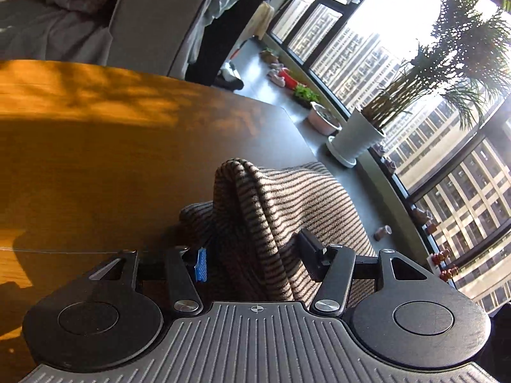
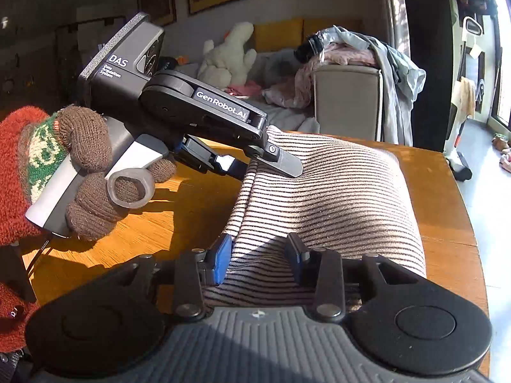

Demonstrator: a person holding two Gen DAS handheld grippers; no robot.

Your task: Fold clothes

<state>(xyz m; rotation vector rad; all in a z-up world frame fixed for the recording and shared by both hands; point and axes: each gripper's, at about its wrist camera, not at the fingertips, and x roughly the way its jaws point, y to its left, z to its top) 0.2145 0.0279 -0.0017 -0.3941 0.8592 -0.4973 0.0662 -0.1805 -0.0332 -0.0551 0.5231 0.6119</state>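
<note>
A striped garment (image 2: 335, 198) is being lifted over the wooden table (image 2: 179, 223), bunched into a doubled fold. The fold is being straddled by the left gripper (image 1: 255, 258), whose jaws are standing partly apart with the cloth between them; whether the pads are being pressed onto it cannot be told. The near edge of the garment is being straddled by the right gripper (image 2: 262, 258), its jaws partly apart too; a grip cannot be confirmed. The left gripper is being held by a gloved hand (image 2: 89, 172).
</note>
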